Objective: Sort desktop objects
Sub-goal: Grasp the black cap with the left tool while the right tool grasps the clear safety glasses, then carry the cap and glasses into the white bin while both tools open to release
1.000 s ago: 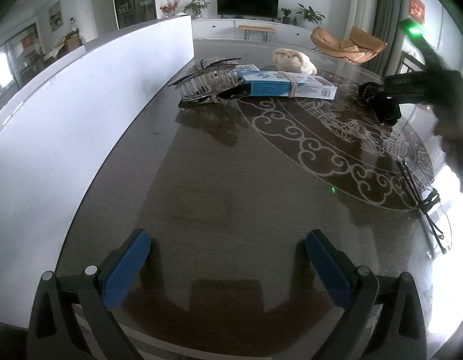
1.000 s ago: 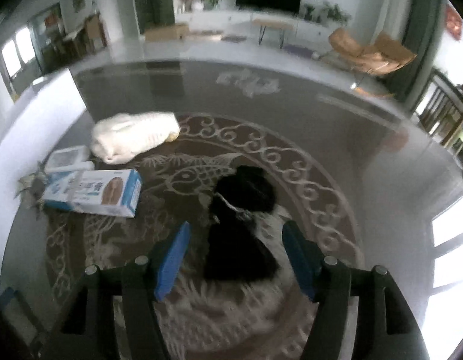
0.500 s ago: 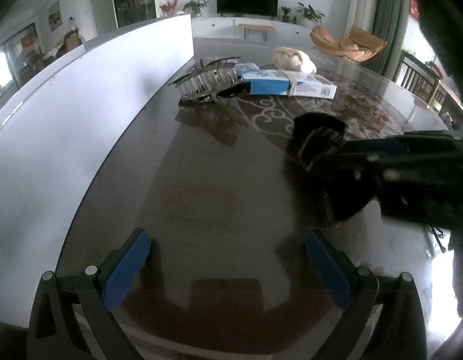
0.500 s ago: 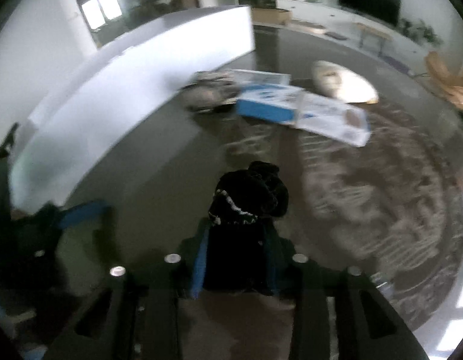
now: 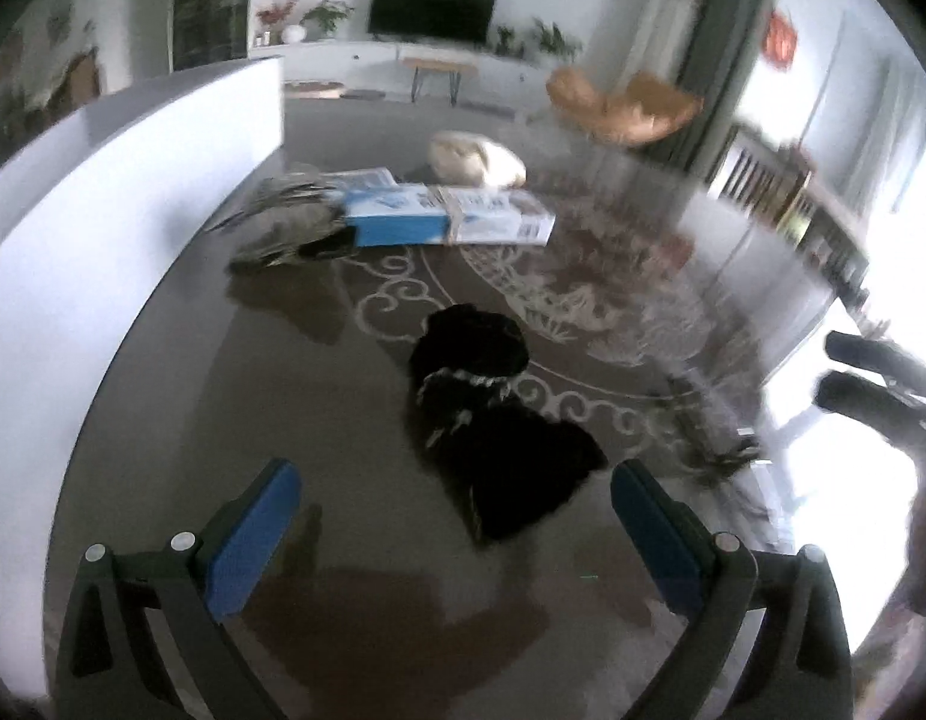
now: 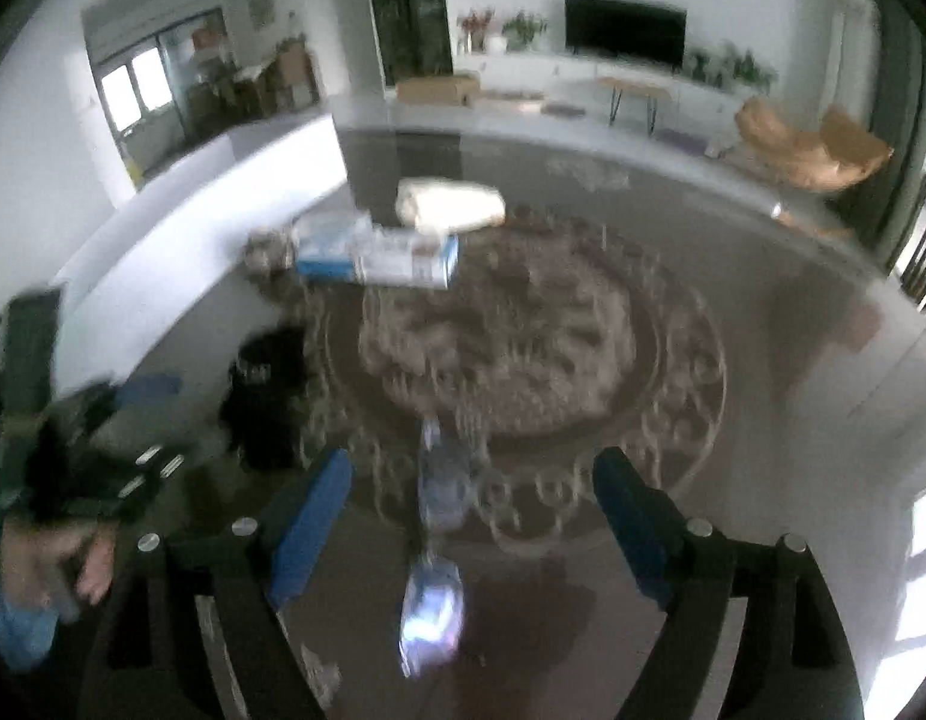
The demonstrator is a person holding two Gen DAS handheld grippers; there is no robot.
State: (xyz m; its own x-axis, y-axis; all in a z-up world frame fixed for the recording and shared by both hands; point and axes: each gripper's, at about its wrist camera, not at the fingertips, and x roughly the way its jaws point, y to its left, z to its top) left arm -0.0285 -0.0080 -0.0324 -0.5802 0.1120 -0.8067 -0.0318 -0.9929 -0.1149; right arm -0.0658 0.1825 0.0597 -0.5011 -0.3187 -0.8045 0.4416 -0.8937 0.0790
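Released since the earlier frame, black cloth (image 5: 493, 420) lies on counter (image 5: 222, 396); we note right tongs (image 6: 472, 516) and left tongs (image 5: 453, 516) spread wide, holding nothing.

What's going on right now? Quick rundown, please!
Left gripper open, empty. Right gripper open, empty. Black bundle lying free on table, just ahead of left gripper. Nothing between them.

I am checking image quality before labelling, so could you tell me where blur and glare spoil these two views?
Left wrist view: mild motion blur, the window blown out at right. Right wrist view: heavier smear across the table pattern, a bright reflection on the glass.
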